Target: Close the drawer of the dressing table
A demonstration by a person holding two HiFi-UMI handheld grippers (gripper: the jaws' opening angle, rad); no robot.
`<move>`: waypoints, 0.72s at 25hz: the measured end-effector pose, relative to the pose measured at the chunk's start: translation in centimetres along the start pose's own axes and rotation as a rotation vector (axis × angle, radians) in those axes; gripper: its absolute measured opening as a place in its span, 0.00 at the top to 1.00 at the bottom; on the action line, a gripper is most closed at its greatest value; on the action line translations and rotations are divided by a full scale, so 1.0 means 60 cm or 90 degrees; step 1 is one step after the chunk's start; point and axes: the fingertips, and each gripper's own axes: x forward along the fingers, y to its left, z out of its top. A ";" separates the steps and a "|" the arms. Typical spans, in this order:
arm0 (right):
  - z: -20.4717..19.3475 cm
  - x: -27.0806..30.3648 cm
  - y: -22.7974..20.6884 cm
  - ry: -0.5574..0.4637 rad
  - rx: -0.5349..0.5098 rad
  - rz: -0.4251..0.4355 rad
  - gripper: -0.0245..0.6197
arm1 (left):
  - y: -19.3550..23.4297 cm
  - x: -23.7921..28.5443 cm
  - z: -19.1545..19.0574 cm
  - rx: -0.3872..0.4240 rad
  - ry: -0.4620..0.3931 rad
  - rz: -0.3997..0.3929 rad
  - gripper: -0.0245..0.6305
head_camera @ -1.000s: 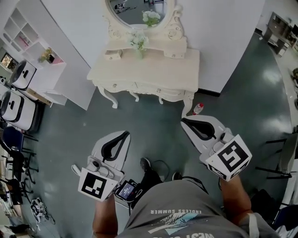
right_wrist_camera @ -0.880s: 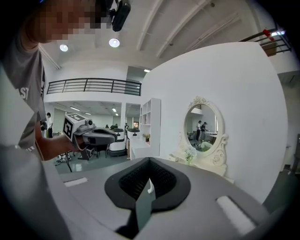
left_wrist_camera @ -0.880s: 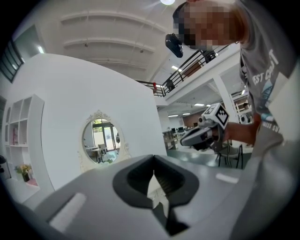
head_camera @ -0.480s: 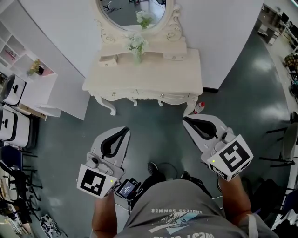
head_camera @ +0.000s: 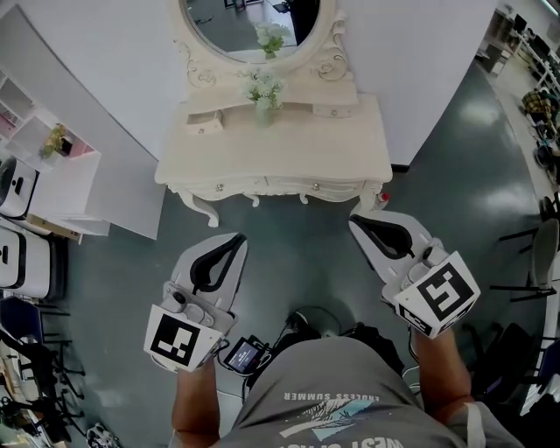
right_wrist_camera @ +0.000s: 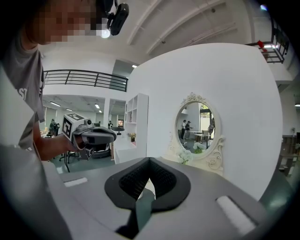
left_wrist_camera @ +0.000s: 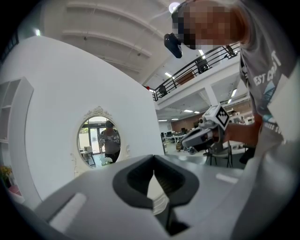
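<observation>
While both grippers hang well short of the dressing table (head_camera: 337,144), the step in hand reads as the approach, with nothing touching the furniture yet. The left gripper (head_camera: 233,240) is clenched on nothing, its jaws meeting at the tips in its own view. The right gripper (head_camera: 359,224) looks the same, pinched together and empty. The table stands against the white wall at the top of the head view, under an oval mirror (head_camera: 254,22), with flowers (head_camera: 265,86) on its raised back shelf. The drawer (head_camera: 204,125) that seems to need closing is the small one at the shelf's left end. It appears to stick out a little toward the person and sit slightly askew, though it is small in view. Its front faces the person, its long axis runs left to right across the table, and it would slide toward the wall. The next move likely calls for carrying the left gripper over the tabletop, setting its closed tips on that front and pushing squarely back.
</observation>
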 end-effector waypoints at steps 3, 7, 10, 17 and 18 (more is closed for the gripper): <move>0.013 0.026 0.015 0.000 -0.003 -0.006 0.96 | 0.028 -0.016 -0.003 -0.001 -0.009 -0.002 0.96; 0.030 0.054 0.030 0.000 -0.015 -0.004 0.96 | 0.057 -0.038 -0.006 -0.003 -0.016 0.006 0.96; 0.043 0.074 0.038 -0.002 -0.025 0.000 0.96 | 0.076 -0.056 -0.010 -0.007 -0.020 0.018 0.96; 0.053 0.148 0.037 0.003 -0.038 0.053 0.96 | 0.132 -0.068 -0.038 -0.025 -0.005 0.073 0.96; 0.052 0.162 0.035 0.003 -0.039 0.065 0.96 | 0.141 -0.066 -0.041 -0.026 -0.004 0.084 0.96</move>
